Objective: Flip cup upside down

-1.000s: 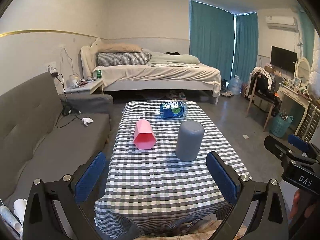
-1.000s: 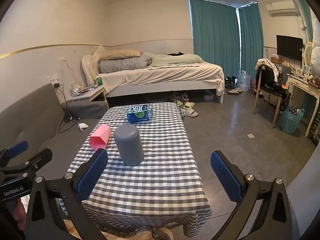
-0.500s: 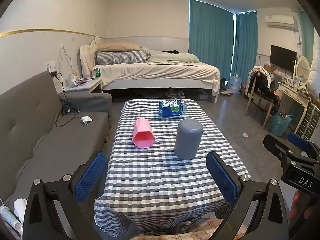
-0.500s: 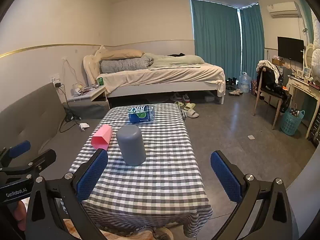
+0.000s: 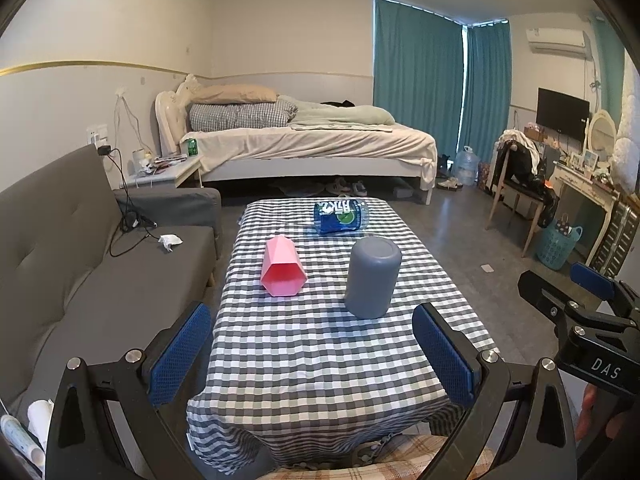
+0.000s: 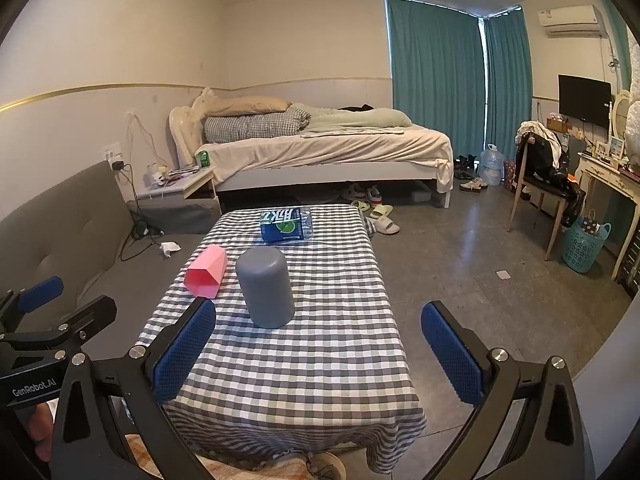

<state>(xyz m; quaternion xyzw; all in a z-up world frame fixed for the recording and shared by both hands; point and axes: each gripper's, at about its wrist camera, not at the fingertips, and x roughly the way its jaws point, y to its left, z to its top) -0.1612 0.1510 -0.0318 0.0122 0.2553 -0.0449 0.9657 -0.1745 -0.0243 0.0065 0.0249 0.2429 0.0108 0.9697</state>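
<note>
The grey cup (image 5: pixel 373 277) is seen base-up on the tabletop (image 5: pixel 320 344), seemingly flipped; both tongs (image 5: pixel 312 354) (image 6: pixel 318 350) are held apart, empty.

i count two cups on my table: one pink cup (image 5: pixel 283 267) lying down, one grey cup (image 5: pixel 373 277) inverted, plus one bottle pack (image 5: pixel 340 215).

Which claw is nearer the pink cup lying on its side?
Left. The left claw faces the pink cup nearly head-on, slightly left of centre; from the right claw it lies farther left, beyond the grey cup.
</note>
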